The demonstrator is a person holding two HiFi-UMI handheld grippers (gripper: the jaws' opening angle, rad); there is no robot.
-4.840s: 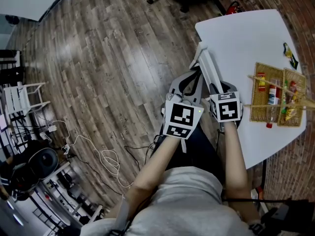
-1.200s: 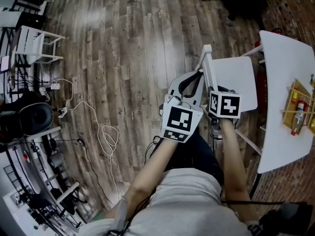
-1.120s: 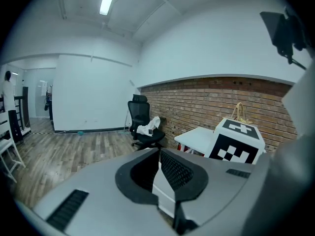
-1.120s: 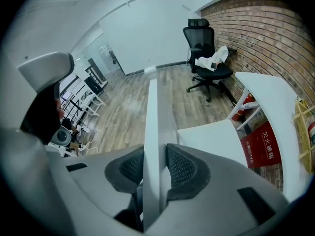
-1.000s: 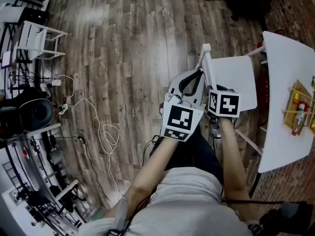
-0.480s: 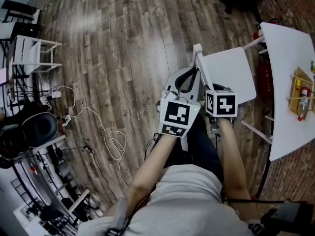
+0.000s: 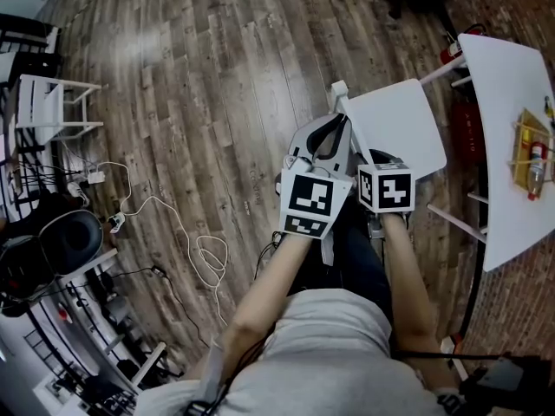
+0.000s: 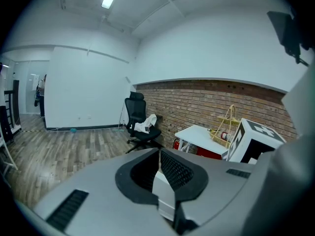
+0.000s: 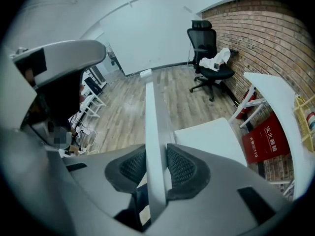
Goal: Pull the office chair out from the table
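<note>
Beside chair [image 7: 395,124]: table [image 7: 503,85], apart | floor: cable [image 7: 204,254] | beyond: swivel chair [image 8: 140,124]

Left tongs [image 8: 158,167], right tongs [image 9: 156,167], both clamped

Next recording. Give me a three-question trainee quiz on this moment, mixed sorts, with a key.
1. Pick one: what do the right tongs clamp?
A) a table leg
B) the chair back
C) a cable
2. True or false: the seat is tucked under the table.
3. Fill in: the basket stands on the ____.

Key: 1 B. 2 false: bare floor shows between the seat and the table. 3 table.
</note>
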